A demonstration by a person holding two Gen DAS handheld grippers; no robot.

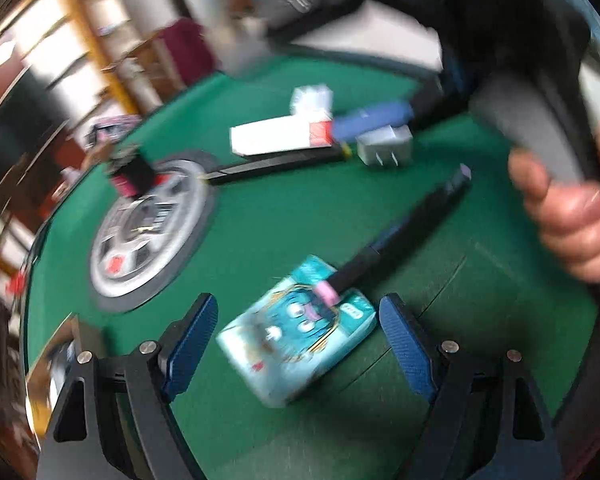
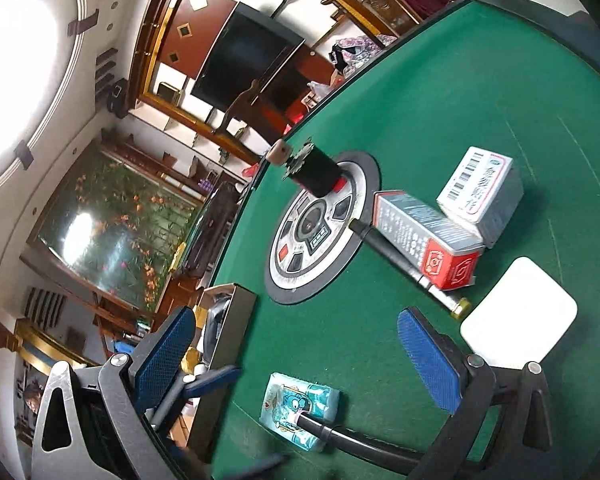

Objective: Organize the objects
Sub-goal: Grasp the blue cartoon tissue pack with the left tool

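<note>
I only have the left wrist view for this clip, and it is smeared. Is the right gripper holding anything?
Observer: No. The right gripper is open, with nothing gripped.
Operator: What is the dark thing on the round panel?
Observer: A black cylinder with a toothed disc near its free end. It rests at the rim of the round panel.
Operator: Is there any marking on the white box at the back?
Observer: Yes, the white box has a barcode and printed characters on its face. The blur hides them in your view.
</note>
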